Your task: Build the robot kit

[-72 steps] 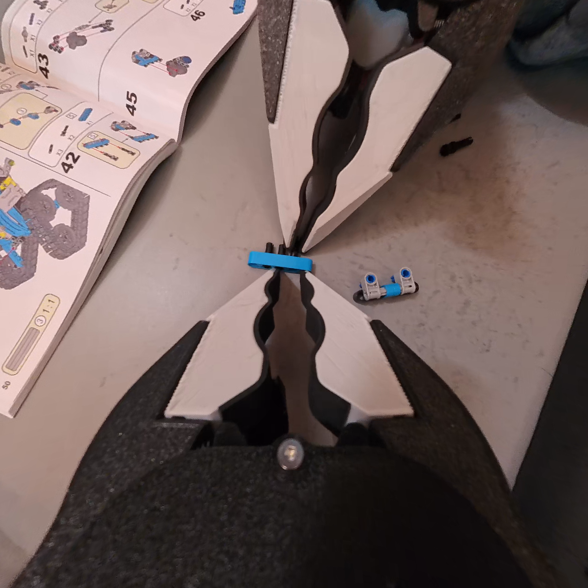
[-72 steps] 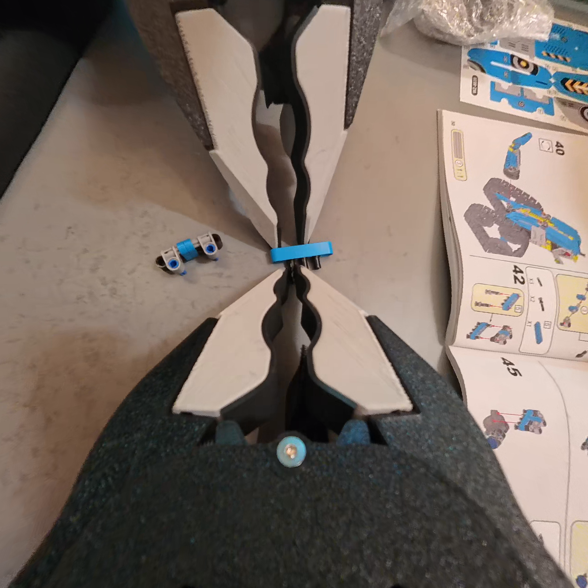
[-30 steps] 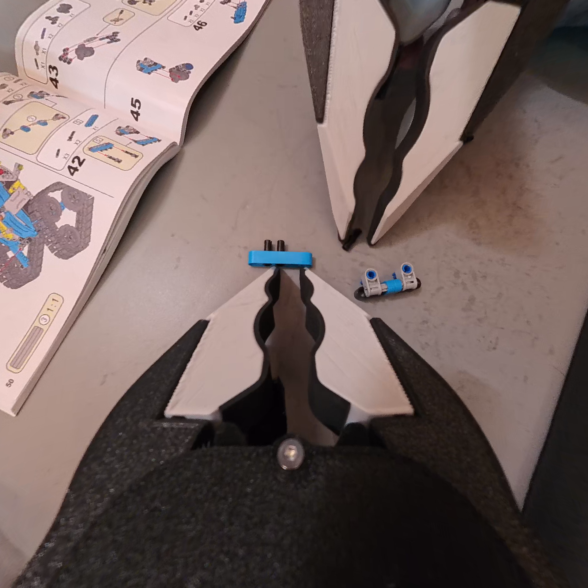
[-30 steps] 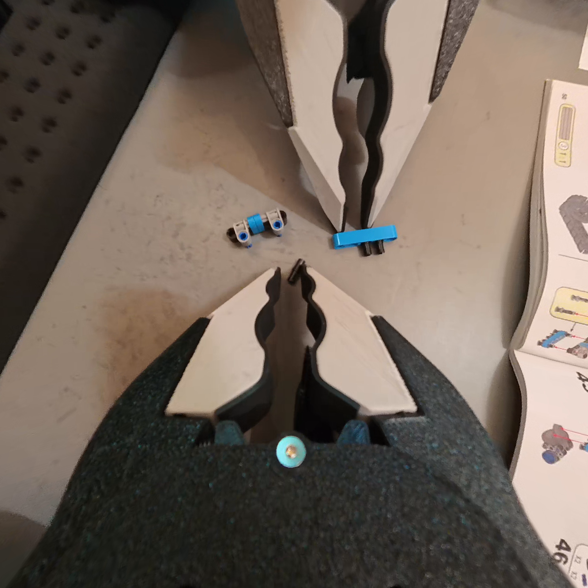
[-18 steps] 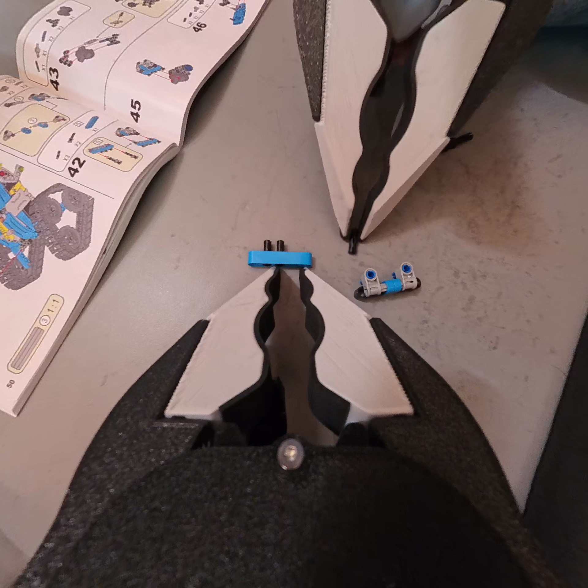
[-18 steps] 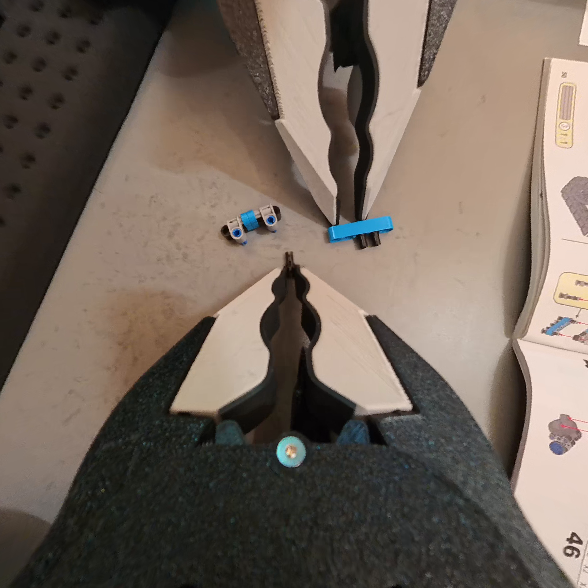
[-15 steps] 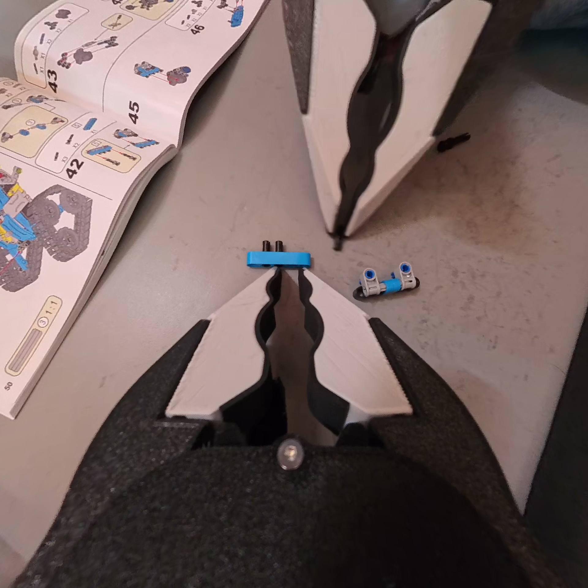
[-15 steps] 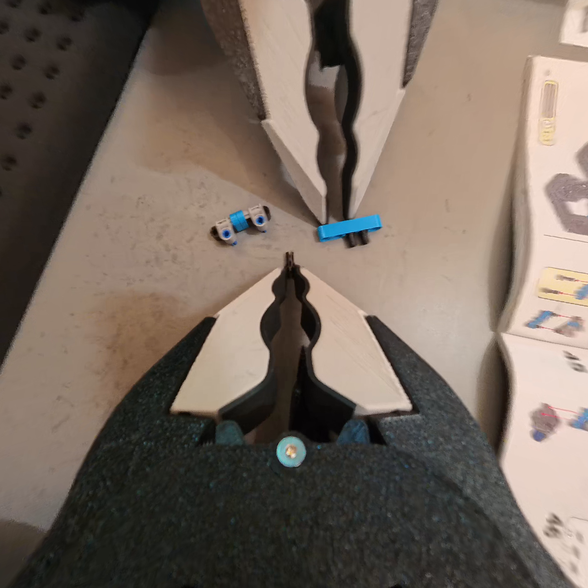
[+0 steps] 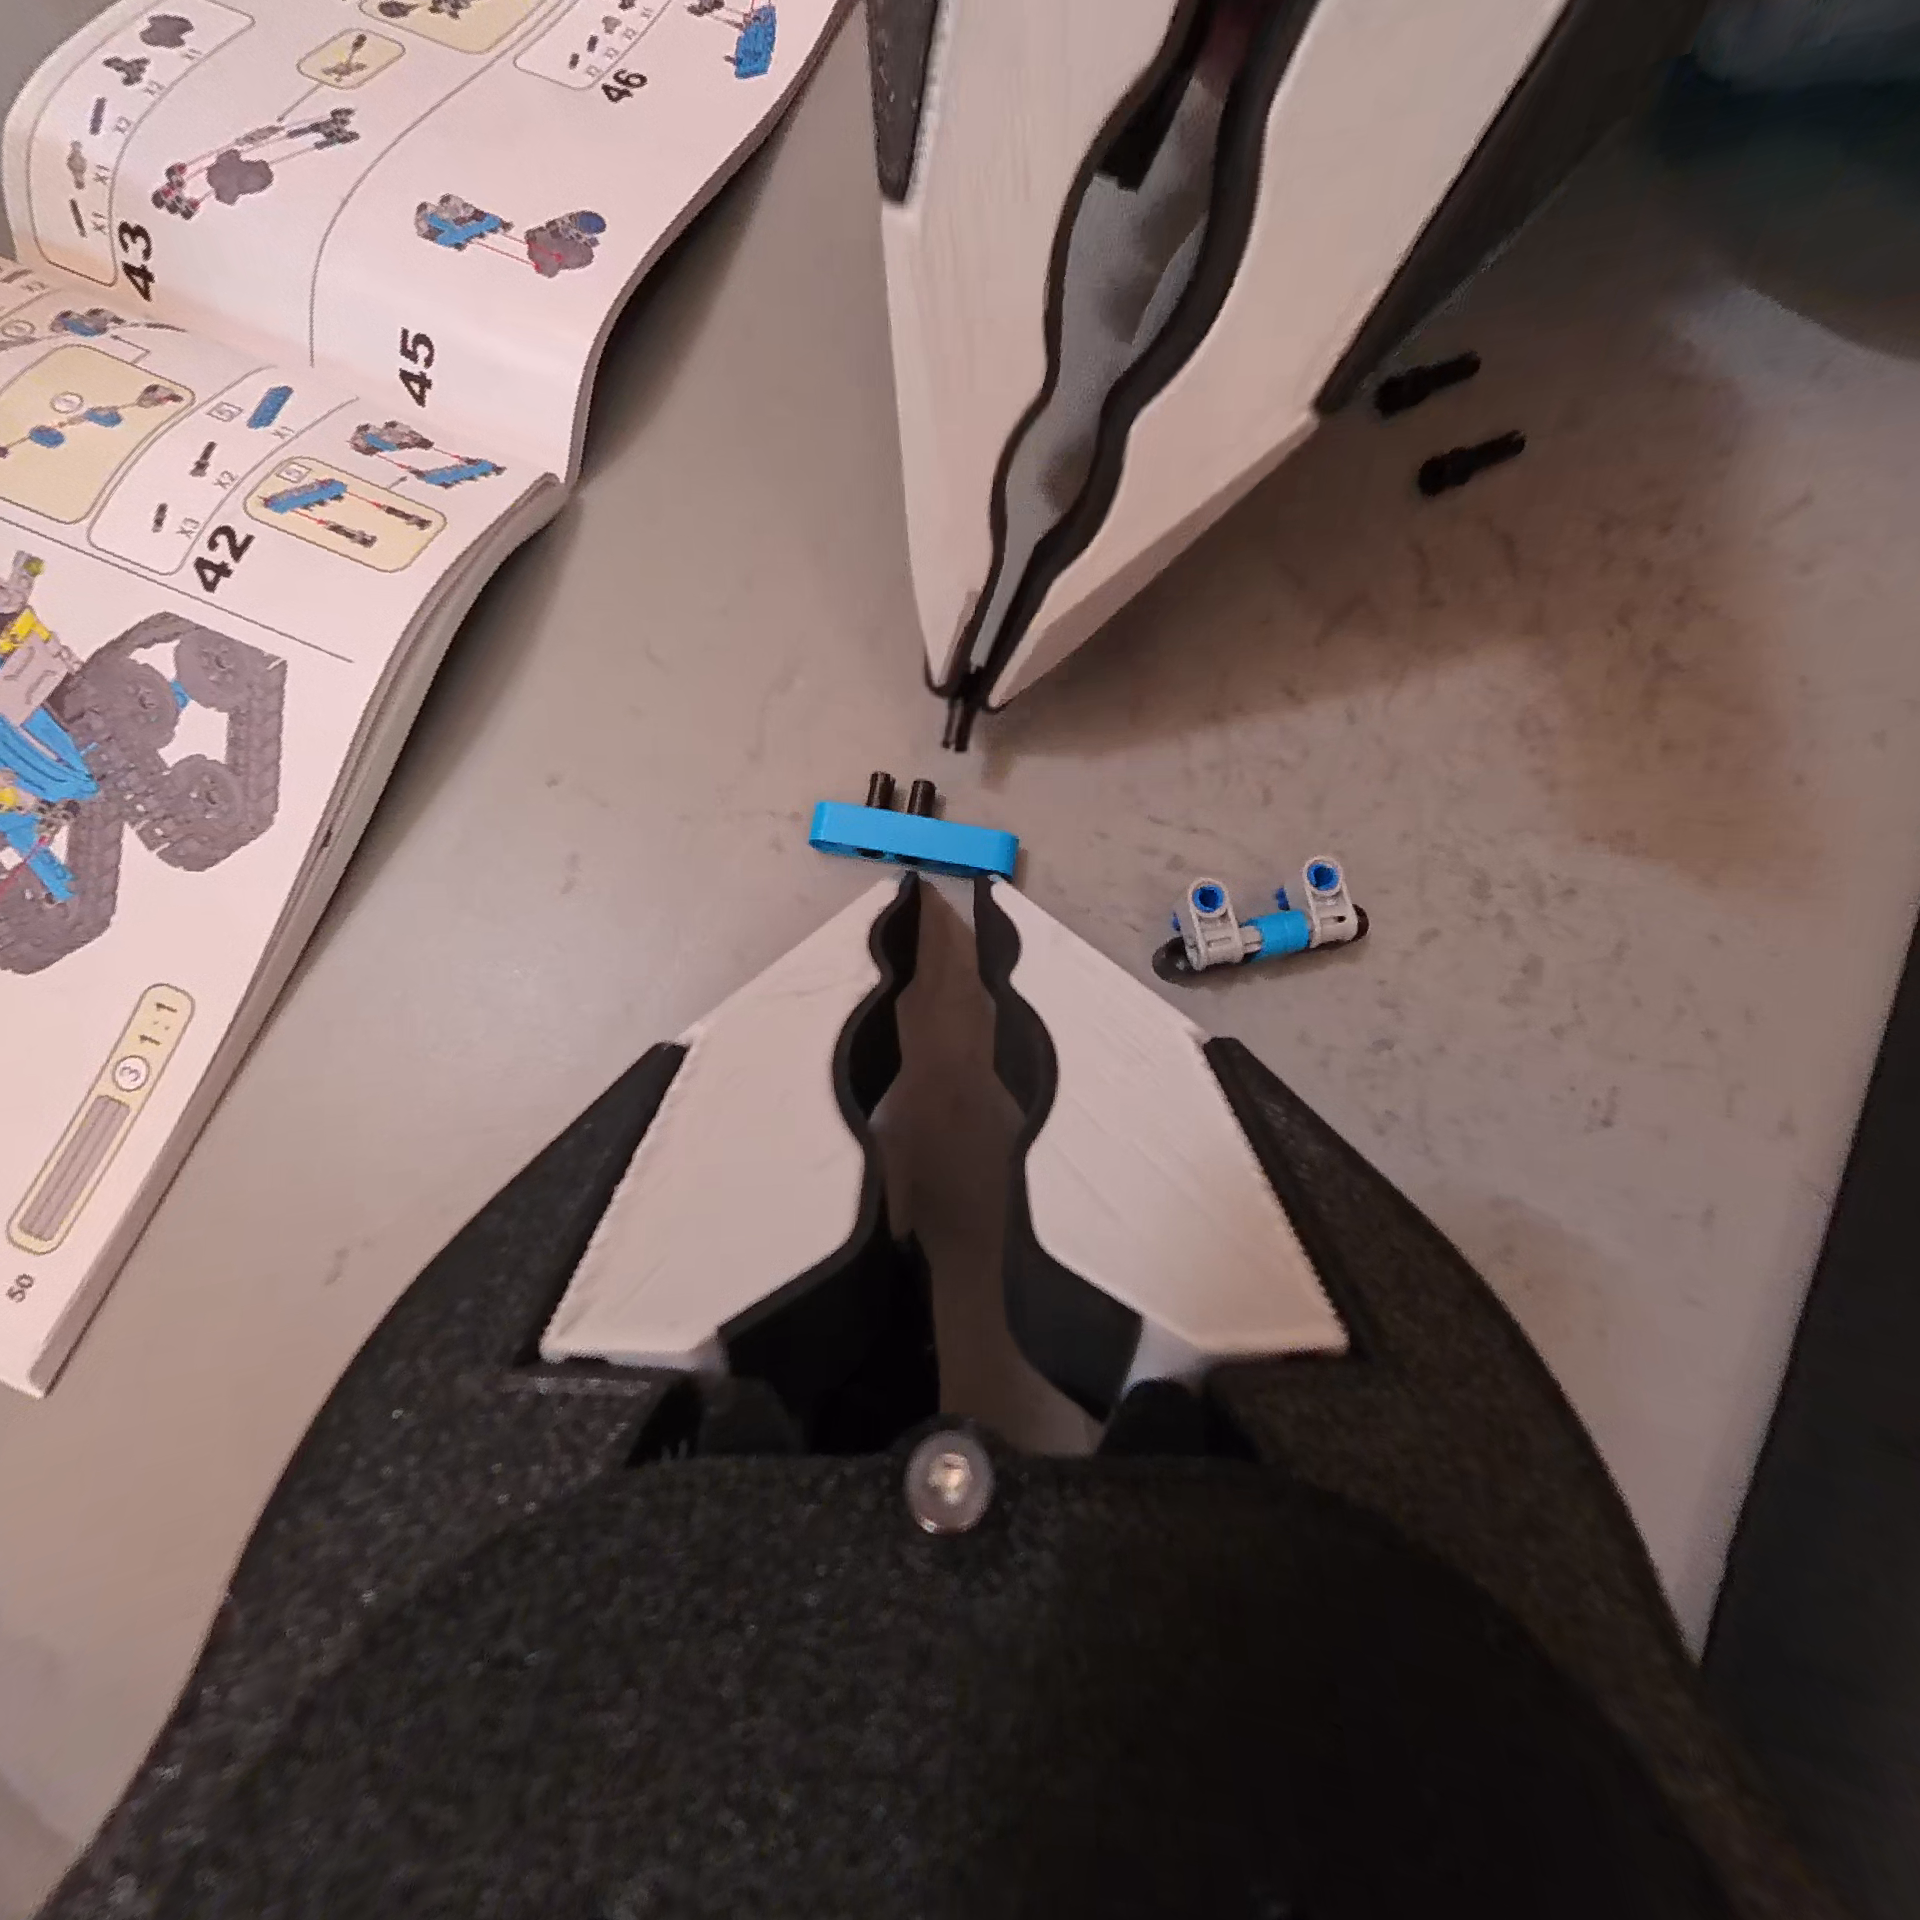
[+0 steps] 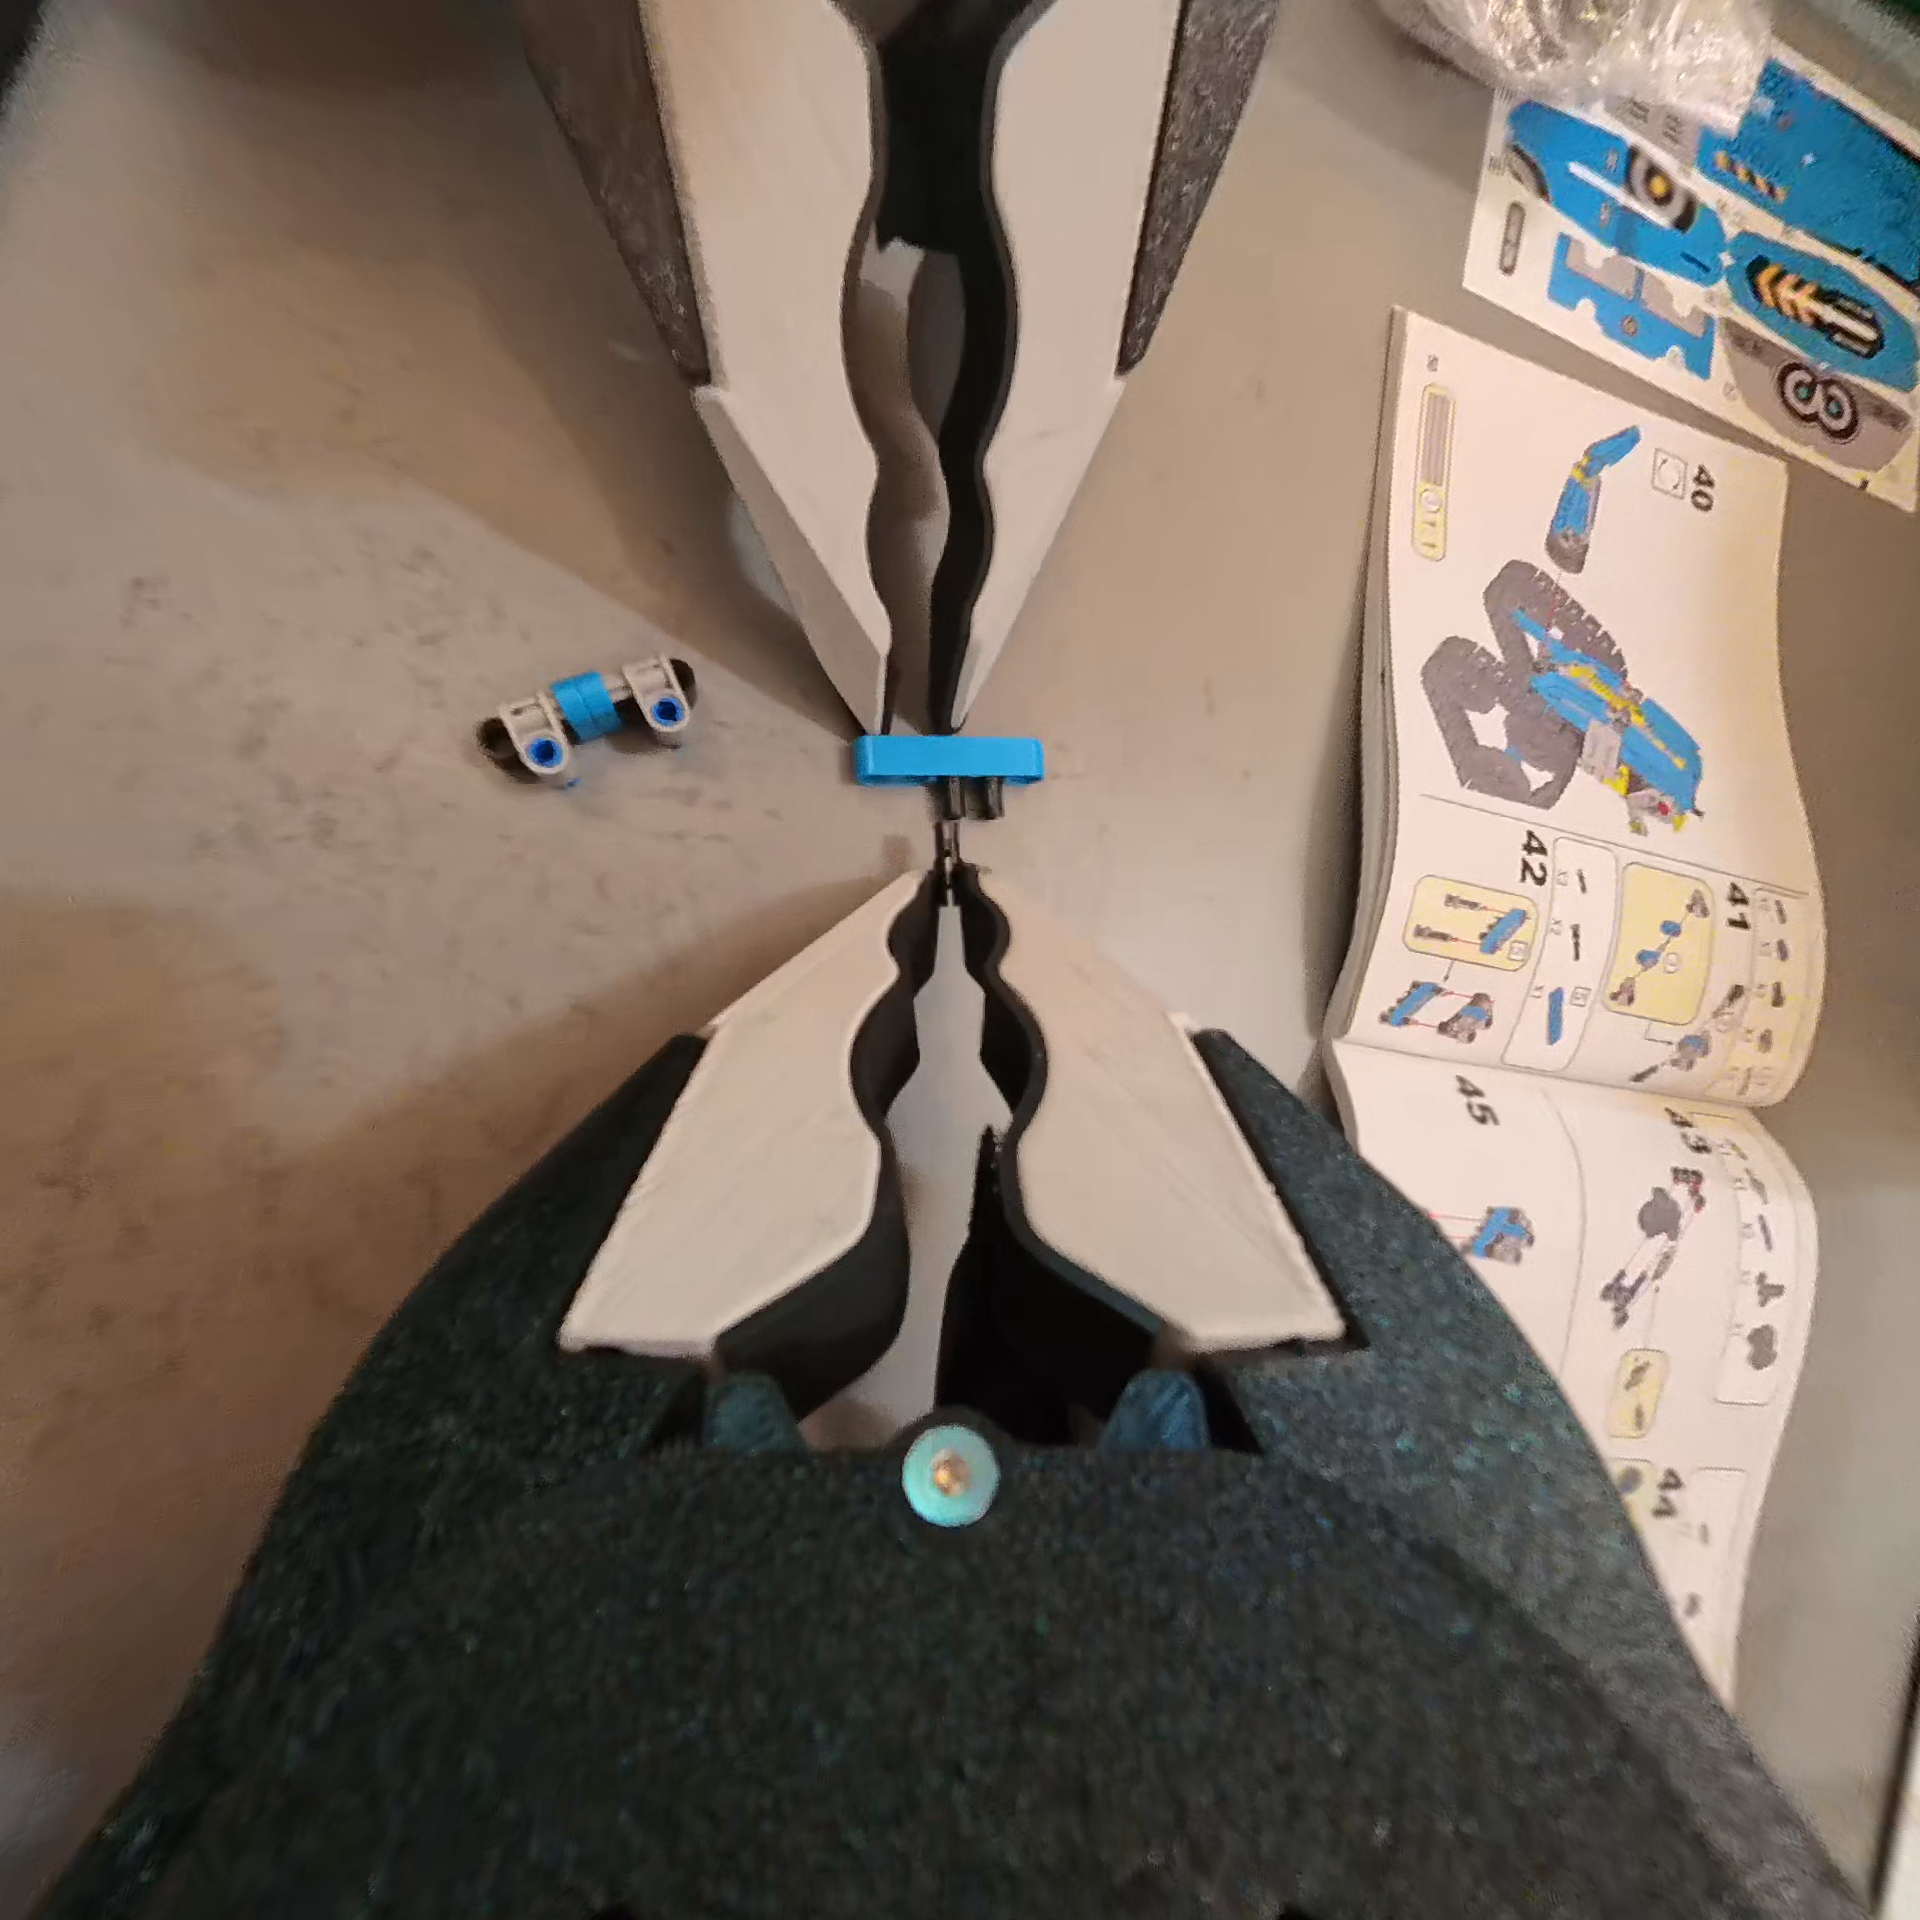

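My left gripper (image 9: 940, 883) is shut on the edge of a flat blue beam (image 9: 912, 840), held just above the grey table. Two black pins (image 9: 902, 792) stick out of the beam's far side. My right gripper (image 10: 948, 878) is shut on a thin black pin (image 10: 948, 847), tip pointing at the beam (image 10: 948, 758) and a short gap from its two pins (image 10: 971, 798). The grippers face each other tip to tip: the right gripper (image 9: 966, 691) shows in the left wrist view and the left gripper (image 10: 920, 722) in the right wrist view.
A small grey and blue assembly (image 9: 1262, 920) lies on the table beside the grippers. Two loose black pins (image 9: 1470, 462) lie farther off. An open instruction booklet (image 9: 260, 416) lies on the other side, with a sticker sheet (image 10: 1704, 229) and a plastic bag (image 10: 1558, 42) beyond it. Both grippers' tips are close together, under 4 cm apart.
The right gripper had drawn away to the side and closed on the black pin. It has now swung back in line with the blue beam. The left gripper held still.
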